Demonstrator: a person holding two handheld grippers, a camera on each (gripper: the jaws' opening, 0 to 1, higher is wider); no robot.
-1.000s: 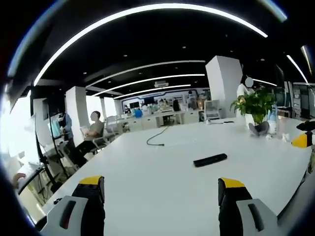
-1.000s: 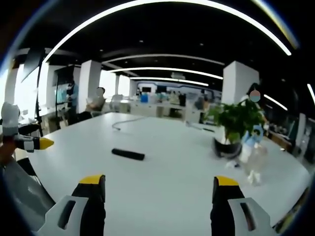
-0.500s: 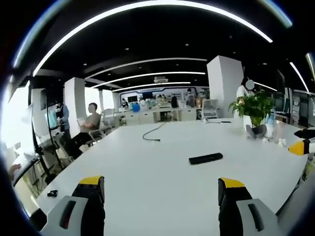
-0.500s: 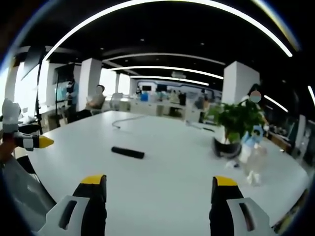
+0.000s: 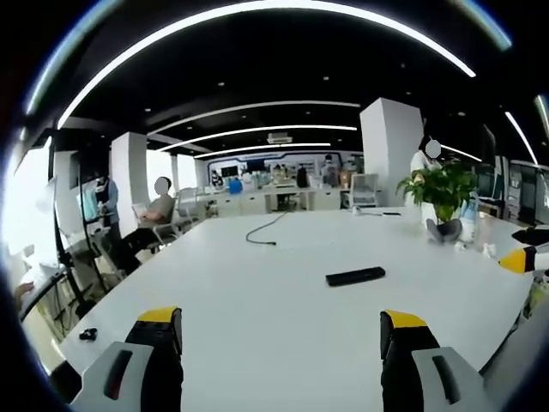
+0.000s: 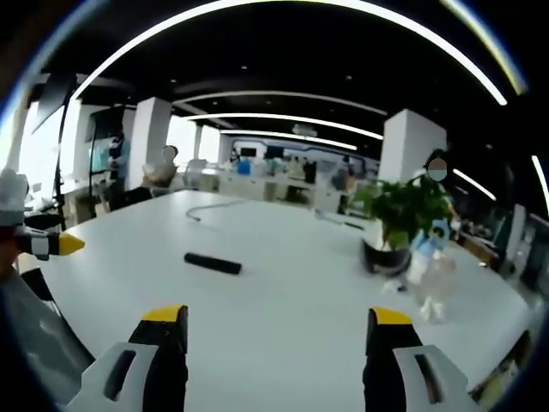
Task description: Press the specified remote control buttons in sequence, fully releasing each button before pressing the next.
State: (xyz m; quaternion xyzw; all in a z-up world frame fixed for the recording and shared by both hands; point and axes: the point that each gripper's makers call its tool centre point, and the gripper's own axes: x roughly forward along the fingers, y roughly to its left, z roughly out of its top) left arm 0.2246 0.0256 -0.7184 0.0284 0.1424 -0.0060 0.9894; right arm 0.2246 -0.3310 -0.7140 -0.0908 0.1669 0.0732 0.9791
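While both hand-held grippers are held well back from the work, nothing is yet touched. At the left edge of the left gripper view, seated people [image 5: 153,225] are seen on chairs beside the white surface [image 5: 257,292], and a dark cable [image 5: 262,233] is laid across its far part. The left hand-held gripper [image 5: 280,330] is carried with its yellow-tipped jaws wide apart and nothing between them. Further right, the black remote control [image 5: 355,276] is seen lying flat near the middle of the surface, well apart from the jaws, with a potted plant [image 5: 443,194] and a clear bottle [image 5: 470,216] beyond it.

In the right gripper view, the remote control [image 6: 213,263] is placed left of centre, and the potted plant [image 6: 396,219] to the right. The right hand-held gripper [image 6: 278,330] is likewise spread wide and empty.

The remote is judged to be light, stiff and smooth-cased, so it is likely to slide on the glossy surface when pushed. It would best be steadied at its long side edges by one hand-held gripper, while the buttons, too small to be made out from here, are pressed straight down by a jaw tip of the other.
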